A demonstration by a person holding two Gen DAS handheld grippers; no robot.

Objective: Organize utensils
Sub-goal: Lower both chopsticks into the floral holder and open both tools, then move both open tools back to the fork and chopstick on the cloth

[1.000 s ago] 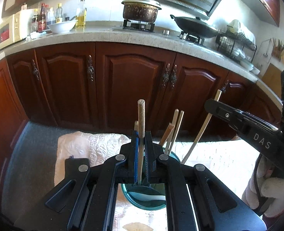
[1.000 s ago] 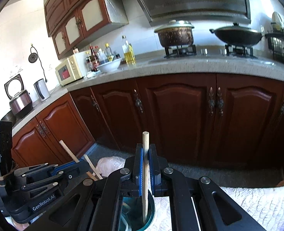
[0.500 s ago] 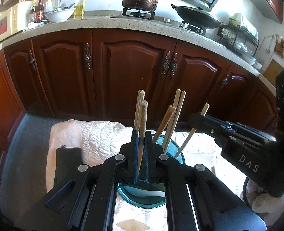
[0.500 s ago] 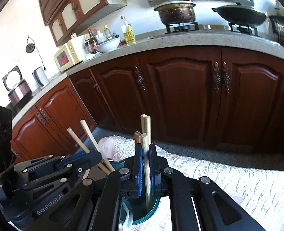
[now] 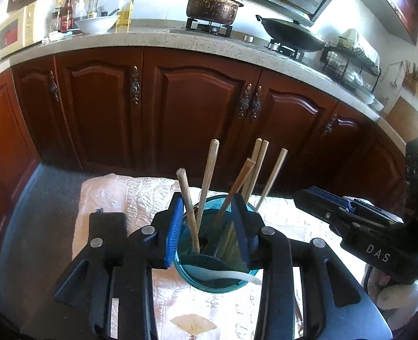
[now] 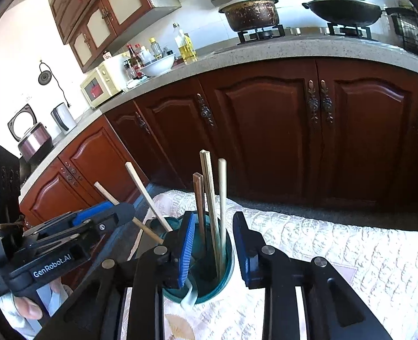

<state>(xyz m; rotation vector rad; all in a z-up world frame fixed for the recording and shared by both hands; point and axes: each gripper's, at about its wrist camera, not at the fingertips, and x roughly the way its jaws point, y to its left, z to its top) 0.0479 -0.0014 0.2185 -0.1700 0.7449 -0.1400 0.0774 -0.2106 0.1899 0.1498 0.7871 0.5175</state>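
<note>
Six-ish chopsticks (image 5: 206,181) (upright) in cup (image 5: 186,257)

A white quilted cloth (image 5: 129,198) is covering the table, and a teal cup (image 5: 209,280) is standing directly on it.

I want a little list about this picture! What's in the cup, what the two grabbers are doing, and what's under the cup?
cup: teal cup, upright on the cloth
in the cup: wooden chopsticks leaning apart, plus a white spoon
left gripper: above the cup, jaws opening, pads clear of the chopsticks
right gripper: above the cup, jaws opening, gripping nothing
under the cup: white quilted cloth
</note>
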